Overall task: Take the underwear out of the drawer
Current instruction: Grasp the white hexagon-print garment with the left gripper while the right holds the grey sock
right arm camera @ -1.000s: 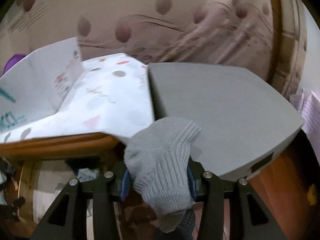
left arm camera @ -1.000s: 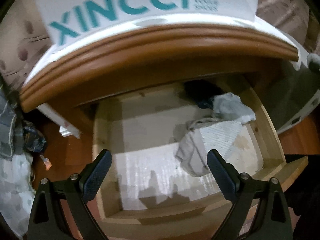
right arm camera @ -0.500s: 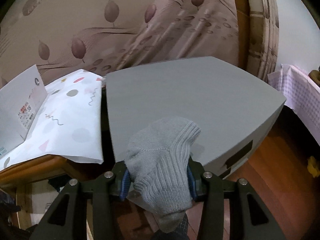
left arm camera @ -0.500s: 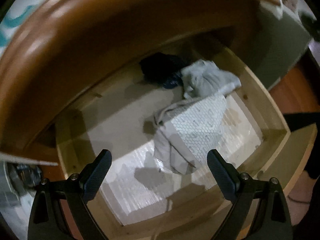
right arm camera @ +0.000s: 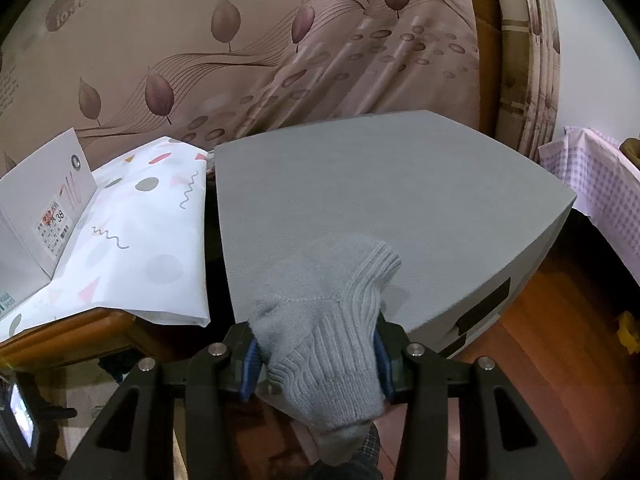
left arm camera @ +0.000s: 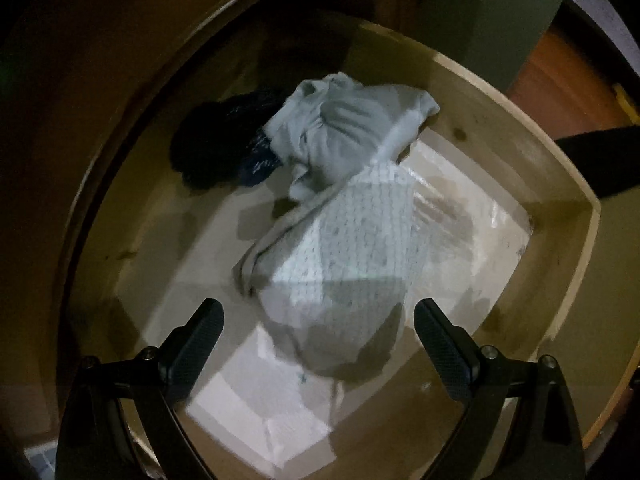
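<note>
An open wooden drawer point(left arm camera: 520, 148) fills the left wrist view, its pale lined floor partly lit and partly in shadow. Inside lie three pieces of clothing: a dark bundle point(left arm camera: 216, 148) at the back, a light grey crumpled garment point(left arm camera: 344, 132) touching it, and, nearer the front, patterned white-and-grey underwear point(left arm camera: 340, 268) touching that garment. The dark brown edge of the furniture top point(left arm camera: 132, 92) arches over the back of the drawer and shades the dark bundle.

The left tongs point(left arm camera: 318, 340) hang above the drawer with their jaws wide apart, gripping nothing; the near end of the underwear lies between the two fingertips in the view, and whether they touch it cannot be told.

The right tongs point(right arm camera: 316, 356) are clamped on a grey knitted sock point(right arm camera: 324, 332), held over the front edge of a grey box point(right arm camera: 380, 208). Left of the box a white cloth with coloured dots and squiggles point(right arm camera: 152, 232) covers a wooden table point(right arm camera: 68, 340); on it stands a white carton point(right arm camera: 36, 212) whose sticker reads "38", the rest too small to read. A leaf-patterned curtain point(right arm camera: 240, 48) hangs behind, one corner printed "love". A checked cloth point(right arm camera: 592, 184) shows right of the box, with wooden floor point(right arm camera: 560, 340) below.
</note>
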{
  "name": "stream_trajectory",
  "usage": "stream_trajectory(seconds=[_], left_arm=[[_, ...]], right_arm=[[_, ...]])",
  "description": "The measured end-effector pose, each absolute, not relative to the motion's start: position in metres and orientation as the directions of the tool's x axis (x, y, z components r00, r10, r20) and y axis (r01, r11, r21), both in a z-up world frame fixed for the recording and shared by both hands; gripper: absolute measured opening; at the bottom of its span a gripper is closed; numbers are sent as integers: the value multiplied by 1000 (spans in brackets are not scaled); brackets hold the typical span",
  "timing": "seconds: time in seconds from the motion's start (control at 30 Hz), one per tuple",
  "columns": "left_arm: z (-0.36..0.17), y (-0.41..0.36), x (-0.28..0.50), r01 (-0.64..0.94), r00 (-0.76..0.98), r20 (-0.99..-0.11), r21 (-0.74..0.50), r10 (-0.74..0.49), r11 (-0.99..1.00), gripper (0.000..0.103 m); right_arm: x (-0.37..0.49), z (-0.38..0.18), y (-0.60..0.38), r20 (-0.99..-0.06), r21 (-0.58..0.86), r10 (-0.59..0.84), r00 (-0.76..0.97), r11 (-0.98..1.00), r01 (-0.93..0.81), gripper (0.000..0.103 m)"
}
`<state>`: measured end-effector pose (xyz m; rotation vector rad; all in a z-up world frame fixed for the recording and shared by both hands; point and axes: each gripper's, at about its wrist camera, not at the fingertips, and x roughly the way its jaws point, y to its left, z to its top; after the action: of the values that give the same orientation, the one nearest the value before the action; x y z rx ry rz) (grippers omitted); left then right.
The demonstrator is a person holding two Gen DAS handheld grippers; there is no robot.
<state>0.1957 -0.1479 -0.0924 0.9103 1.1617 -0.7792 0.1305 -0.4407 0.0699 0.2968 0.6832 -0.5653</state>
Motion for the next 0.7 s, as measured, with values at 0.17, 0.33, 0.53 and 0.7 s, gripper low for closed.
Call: stream_trajectory(seconds=[0.17,0.33,0.53,0.7], left_arm=[[-108,-155,203,891,205,-979,177,-21,419,96],[-116,-157,216,877,188,-982,162,-13,452,97],[-131,-155,226,879,144,-989,139,23,456,103],[-134,-148,234,863,33,-999,32,6,504,84]], right_arm=[[129,70,-443,-662,97,-384,643,808,582,46],[129,70,-442,-661,94,-390,641,805,586,46],[130,70,-439,-660,92,-390,642,807,584,46],[132,71,-437,-658,87,-384,647,815,572,46]])
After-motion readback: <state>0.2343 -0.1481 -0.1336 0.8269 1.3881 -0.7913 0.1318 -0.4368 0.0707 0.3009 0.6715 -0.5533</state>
